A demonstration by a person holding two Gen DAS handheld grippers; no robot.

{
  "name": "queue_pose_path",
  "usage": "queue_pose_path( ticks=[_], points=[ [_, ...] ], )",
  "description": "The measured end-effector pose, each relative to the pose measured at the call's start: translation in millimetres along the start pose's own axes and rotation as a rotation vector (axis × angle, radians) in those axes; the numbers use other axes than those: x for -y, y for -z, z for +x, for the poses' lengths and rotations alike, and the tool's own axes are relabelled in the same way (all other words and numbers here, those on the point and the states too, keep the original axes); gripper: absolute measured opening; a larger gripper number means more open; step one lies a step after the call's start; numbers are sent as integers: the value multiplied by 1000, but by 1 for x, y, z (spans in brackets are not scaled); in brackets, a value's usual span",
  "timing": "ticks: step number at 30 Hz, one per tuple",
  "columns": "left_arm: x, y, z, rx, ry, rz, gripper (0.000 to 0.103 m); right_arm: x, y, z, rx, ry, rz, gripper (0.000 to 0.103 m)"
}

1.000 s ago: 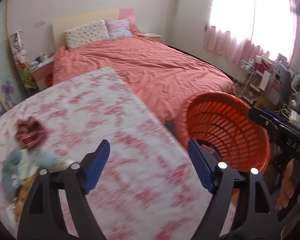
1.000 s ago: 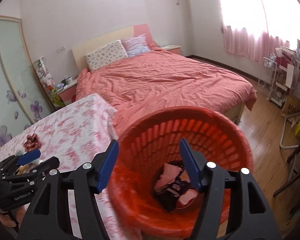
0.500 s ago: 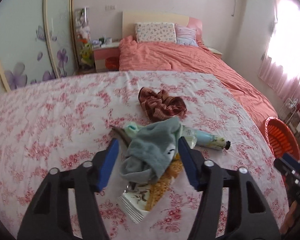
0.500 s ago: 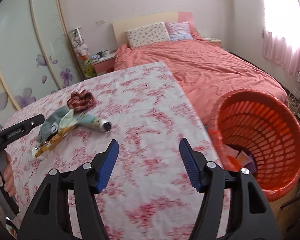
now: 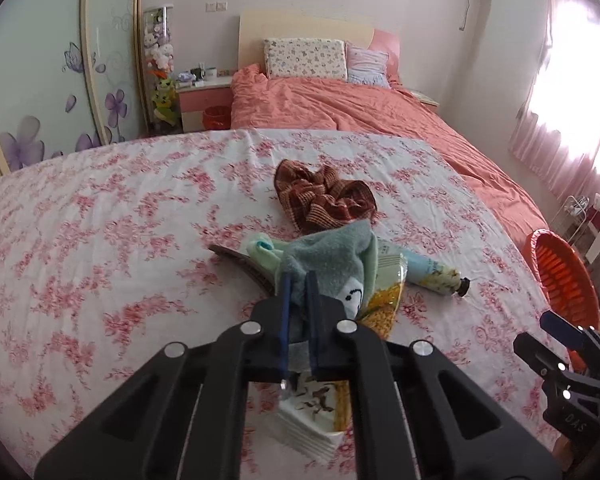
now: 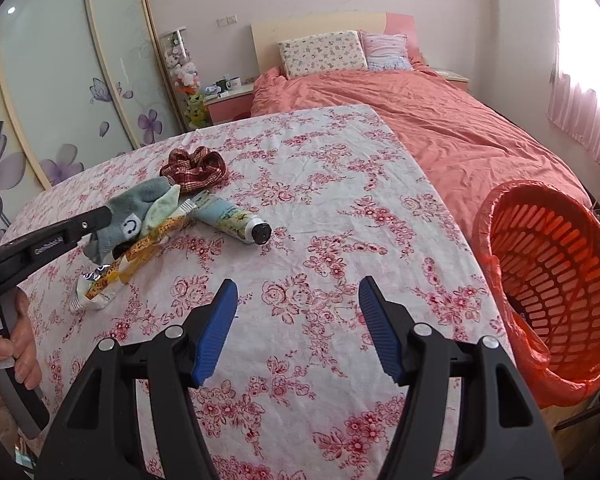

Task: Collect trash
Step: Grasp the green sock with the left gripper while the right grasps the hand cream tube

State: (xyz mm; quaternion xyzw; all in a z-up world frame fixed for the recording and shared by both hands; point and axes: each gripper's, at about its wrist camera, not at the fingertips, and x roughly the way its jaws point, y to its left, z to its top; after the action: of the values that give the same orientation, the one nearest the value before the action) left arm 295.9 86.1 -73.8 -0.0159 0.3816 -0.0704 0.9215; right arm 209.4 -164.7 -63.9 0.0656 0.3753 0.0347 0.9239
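Note:
My left gripper (image 5: 298, 280) is shut on a grey-green sock (image 5: 332, 256) with a smiley face, on a floral table. The sock (image 6: 132, 208) lies on a yellow snack wrapper (image 5: 382, 304) and a tissue pack (image 5: 308, 420). A cream tube (image 5: 432, 274) and a brown plaid scrunchie (image 5: 324, 196) lie beside it; both show in the right wrist view, tube (image 6: 232, 220), scrunchie (image 6: 194, 166). My right gripper (image 6: 298, 320) is open and empty above the table. The orange bin (image 6: 556, 280) stands off the table's right edge.
A dark curved hair clip (image 5: 244, 264) lies left of the sock. A bed with a coral cover (image 5: 360, 120) stands behind the table. A nightstand (image 5: 204, 100) and sliding wardrobe doors (image 5: 60, 80) are at the back left.
My left gripper has swung from the bin back over the pile and has closed on the sock. My right gripper has moved from over the bin to above the table, still open.

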Motion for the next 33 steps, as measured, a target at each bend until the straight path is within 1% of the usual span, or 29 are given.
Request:
queue_pose_path(
  ticks=[6,9,11,16,20,22,23,24,26,27,29,30,33],
  points=[
    [-18,1,-18,29,6,-45,7,-9,0,5,-10,-15,-6,63],
    [-35,6,-34,58,-1,-78,7,-13,-1,5,-8,-16,-20,63],
    [-48,11,-41,59,-12,-104,7,-16,-3,6,-6,-16,-27,63],
    [-82,29,-43,21,-92,-138,8,-20,-13,19,-7,-29,-32,63],
    [-107,40,-34,-32,-110,-195,10,-24,-29,48,-41,-19,-52,63],
    [-112,44,-32,-46,-103,-215,17,-25,-33,57,-62,-24,-56,63],
    [-113,46,-32,-46,-98,-215,29,-27,-38,64,-72,-22,-62,63],
    [-113,47,-33,-42,-93,-212,43,-27,-38,66,-76,-21,-70,63],
    [-111,50,-36,-29,-89,-202,52,-33,-42,73,-86,-17,-104,63],
    [-110,50,-36,-28,-84,-191,53,-35,-43,76,-92,-15,-122,63],
    [-107,49,-34,-36,-81,-173,54,-38,-43,82,-115,-16,-147,59],
    [-106,48,-31,-41,-83,-166,54,-39,-43,84,-127,-20,-153,56],
    [-104,46,-23,-56,-87,-163,54,-42,-43,82,-130,-37,-163,41]
  ],
)
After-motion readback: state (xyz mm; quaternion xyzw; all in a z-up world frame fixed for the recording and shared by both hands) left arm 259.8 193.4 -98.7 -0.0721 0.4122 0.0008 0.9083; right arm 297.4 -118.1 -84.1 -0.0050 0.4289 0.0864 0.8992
